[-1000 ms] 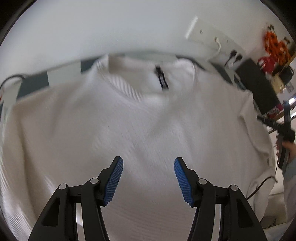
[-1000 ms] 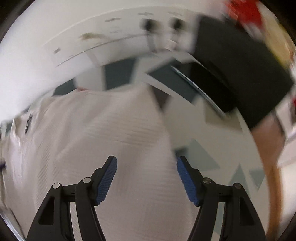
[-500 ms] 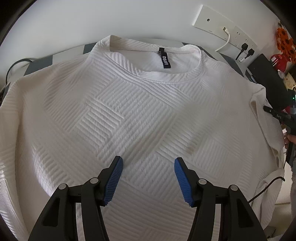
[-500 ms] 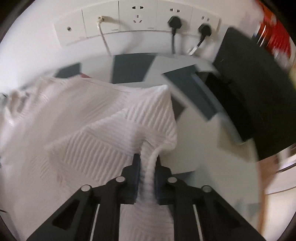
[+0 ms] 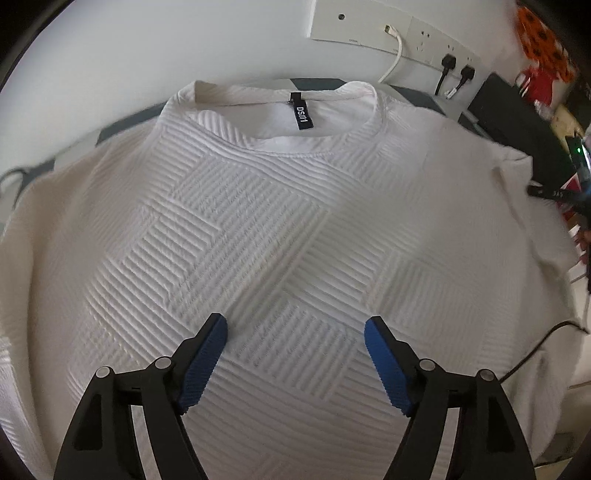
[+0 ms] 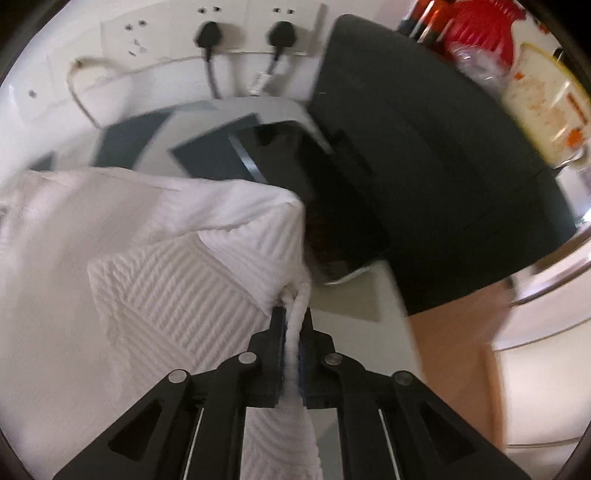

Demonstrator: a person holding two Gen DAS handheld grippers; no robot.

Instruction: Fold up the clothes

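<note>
Fingers of the right gripper (image 6: 292, 325) pinch a sleeve fold of the white sweater (image 5: 266, 236), having just eased slightly; left gripper (image 5: 295, 341) fingers have just widened, empty above the chest. We find the sweater spread on the table (image 6: 155, 147), collar toward the wall sockets (image 5: 406, 33). We judge the sleeve fold underway; next, carry it inward.

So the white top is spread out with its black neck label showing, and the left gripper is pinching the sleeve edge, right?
Not quite: the right gripper pinches the sleeve edge, as the right wrist view shows. The left gripper is open above the white top, whose black neck label does show.
</note>
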